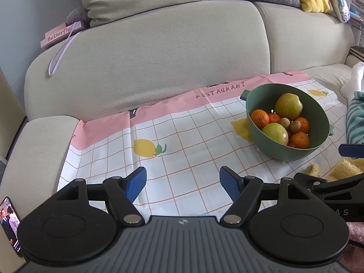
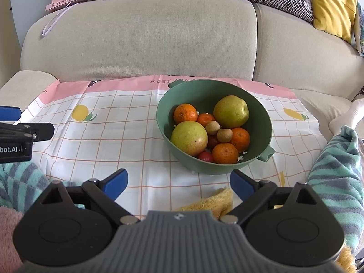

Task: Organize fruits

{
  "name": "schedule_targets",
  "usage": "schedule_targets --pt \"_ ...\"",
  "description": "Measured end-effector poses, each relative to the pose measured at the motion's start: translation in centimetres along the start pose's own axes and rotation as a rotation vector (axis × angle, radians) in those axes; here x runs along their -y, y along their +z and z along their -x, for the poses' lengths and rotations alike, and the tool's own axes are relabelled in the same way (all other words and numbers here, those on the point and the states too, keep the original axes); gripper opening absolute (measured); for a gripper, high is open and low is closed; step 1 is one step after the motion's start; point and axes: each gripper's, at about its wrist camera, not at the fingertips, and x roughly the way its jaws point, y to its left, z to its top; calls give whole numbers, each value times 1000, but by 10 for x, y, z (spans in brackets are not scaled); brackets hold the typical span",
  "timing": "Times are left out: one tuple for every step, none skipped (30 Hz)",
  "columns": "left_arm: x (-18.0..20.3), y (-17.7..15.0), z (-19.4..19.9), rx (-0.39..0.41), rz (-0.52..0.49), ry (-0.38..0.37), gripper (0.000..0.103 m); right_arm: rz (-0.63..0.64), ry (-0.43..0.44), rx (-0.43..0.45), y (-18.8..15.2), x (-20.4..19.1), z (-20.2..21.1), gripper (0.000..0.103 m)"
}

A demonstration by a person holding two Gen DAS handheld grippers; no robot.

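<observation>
A beige sofa [image 2: 141,45] is seen as the working surface, its seat covered by a checked, lemon-printed plastic cloth [image 2: 109,141], presumably spread to keep the upholstery clean and give the fruit a flat place. On that cloth, towards its right half, a green colander bowl [image 2: 261,116] with small handles is set, and all the visible fruit is gathered inside it: two yellow-green pears [image 2: 231,111], four mandarins [image 2: 185,113], two small brown round fruits [image 2: 212,127] and a red cherry tomato [image 2: 205,157] at the bottom; no fruit is seen lying on the cloth. This arrangement fits either fruit already collected into the bowl or fruit waiting to be sorted out of it. The right tool [image 2: 179,183] is held low just before the bowl with its blue pads spread apart and nothing between them; the left tool [image 1: 183,183] is held over bare cloth, well left of the bowl, likewise spread and empty.
</observation>
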Motion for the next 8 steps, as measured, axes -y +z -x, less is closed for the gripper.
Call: schedule_targets --pt "0 0 0 0 0 -1 86 1 0 -1 0 0 0 93" --pt "0 0 0 0 1 -1 86 1 1 -2 0 0 0 93" --pt "0 0 0 1 1 -2 86 1 0 -2 0 0 0 93" --pt "-1 0 0 3 1 -3 86 1 0 -3 0 0 -1 93" --pt "-1 0 0 4 0 -5 86 1 0 -3 0 0 -1 93" --pt "-1 0 1 5 -1 -5 86 1 0 -4 0 0 -1 93" --pt "-1 -1 1 6 -1 -5 86 1 1 -4 0 0 -1 93" --pt "0 -1 1 6 -1 -6 86 2 1 -5 0 0 -2 93"
